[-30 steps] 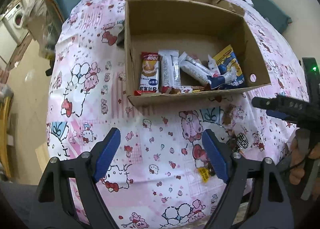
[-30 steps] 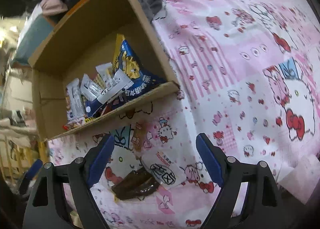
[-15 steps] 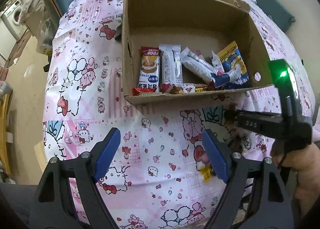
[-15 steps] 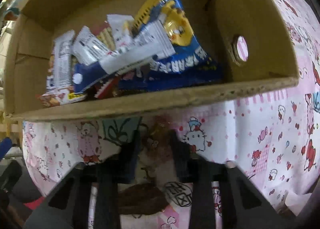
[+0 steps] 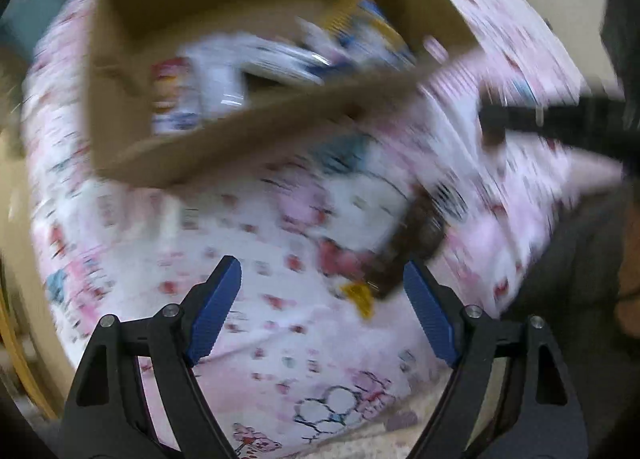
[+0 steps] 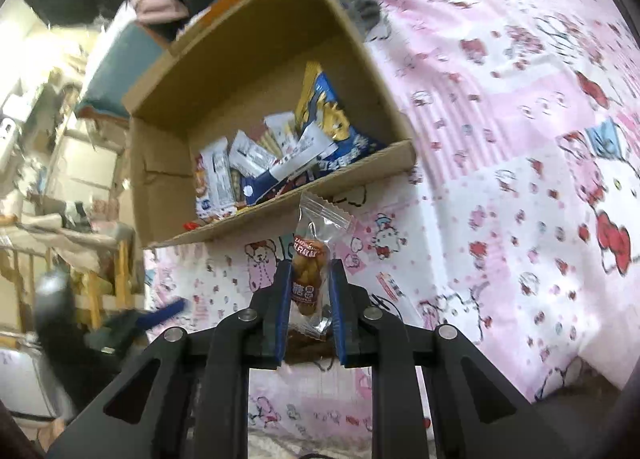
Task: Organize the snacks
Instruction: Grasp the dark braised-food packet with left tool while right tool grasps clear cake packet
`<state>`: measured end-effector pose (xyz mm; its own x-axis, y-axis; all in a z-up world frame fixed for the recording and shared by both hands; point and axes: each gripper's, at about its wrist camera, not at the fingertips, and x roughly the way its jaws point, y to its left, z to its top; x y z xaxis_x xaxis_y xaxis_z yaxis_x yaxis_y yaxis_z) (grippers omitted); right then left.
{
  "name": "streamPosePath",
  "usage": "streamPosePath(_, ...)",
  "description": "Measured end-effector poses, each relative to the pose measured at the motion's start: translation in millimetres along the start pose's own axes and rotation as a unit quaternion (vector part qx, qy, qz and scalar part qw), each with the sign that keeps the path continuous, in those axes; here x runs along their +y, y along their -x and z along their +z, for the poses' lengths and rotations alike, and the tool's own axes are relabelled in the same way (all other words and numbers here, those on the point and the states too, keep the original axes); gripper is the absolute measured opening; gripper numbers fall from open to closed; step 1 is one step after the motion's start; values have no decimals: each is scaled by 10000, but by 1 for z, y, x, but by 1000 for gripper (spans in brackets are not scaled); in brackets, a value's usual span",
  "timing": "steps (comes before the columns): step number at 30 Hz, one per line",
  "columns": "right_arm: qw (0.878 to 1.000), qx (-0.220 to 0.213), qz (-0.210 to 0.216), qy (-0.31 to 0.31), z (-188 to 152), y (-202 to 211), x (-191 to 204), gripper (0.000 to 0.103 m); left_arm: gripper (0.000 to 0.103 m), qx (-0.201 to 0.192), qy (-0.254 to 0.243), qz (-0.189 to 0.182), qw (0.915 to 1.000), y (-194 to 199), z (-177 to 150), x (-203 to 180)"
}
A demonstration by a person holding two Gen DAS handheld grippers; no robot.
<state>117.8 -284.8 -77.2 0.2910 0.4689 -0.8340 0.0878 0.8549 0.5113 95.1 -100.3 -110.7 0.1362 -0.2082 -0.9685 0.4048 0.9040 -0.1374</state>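
Observation:
A cardboard box (image 6: 376, 167) (image 5: 240, 127) lies open on the pink cartoon-print cloth (image 6: 500, 163), holding several snack packets (image 6: 256, 163) and a blue-and-yellow bag (image 6: 332, 127). My right gripper (image 6: 310, 271) is shut on a small clear-wrapped brown snack (image 6: 307, 271), lifted in front of the box's near wall. Below it a dark brown packet (image 6: 306, 343) lies on the cloth. In the blurred left wrist view my left gripper (image 5: 322, 271) stands open above the cloth, with that dark brown packet (image 5: 416, 235) just ahead of its right finger. The right gripper's black body (image 5: 552, 119) crosses the right side.
Folded clothes and a teal cushion (image 6: 116, 59) sit beyond the box. Left of the cloth's edge stand wooden furniture (image 6: 96, 291) and clutter. A person's dark sleeve (image 5: 580, 259) is at the right of the left wrist view.
My right gripper has closed on the small clear-wrapped snack and raised it off the cloth. My left gripper has swung lower and closer to the cloth, staying open; its view is now blurred.

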Motion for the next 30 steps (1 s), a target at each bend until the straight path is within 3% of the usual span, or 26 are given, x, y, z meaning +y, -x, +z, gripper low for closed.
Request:
streamPosePath(3,9993,-168,162,-287,-6,17,-20,19,81,290,-776,-84,9965,-18,-1,-31)
streamPosePath(9,9958,-382,447,-701,1,32,-34,19,81,894,-1919,-75,9773,-61,5,-70)
streamPosePath(11,9953,-395,496,-737,3,31,-34,19,81,979,-2044,183,9738,-73,8,-72)
streamPosePath(16,9950,-403,548,-731,3,32,-35,19,81,983,-1797,-50,9788,-76,21,-68)
streamPosePath(21,9941,-413,630,-786,3,33,-36,19,81,1060,-2161,-83,9706,-81,21,-73)
streamPosePath(24,9943,-415,636,-743,3,33,-33,19,71,1025,-2075,-37,9728,-81,23,-73)
streamPosePath(28,9940,-425,642,-774,2,34,-34,19,40,971,-1923,-48,9765,-69,21,-56)
streamPosePath(30,9939,-431,651,-779,3,34,-34,19,37,966,-1754,-122,9797,-63,19,-51)
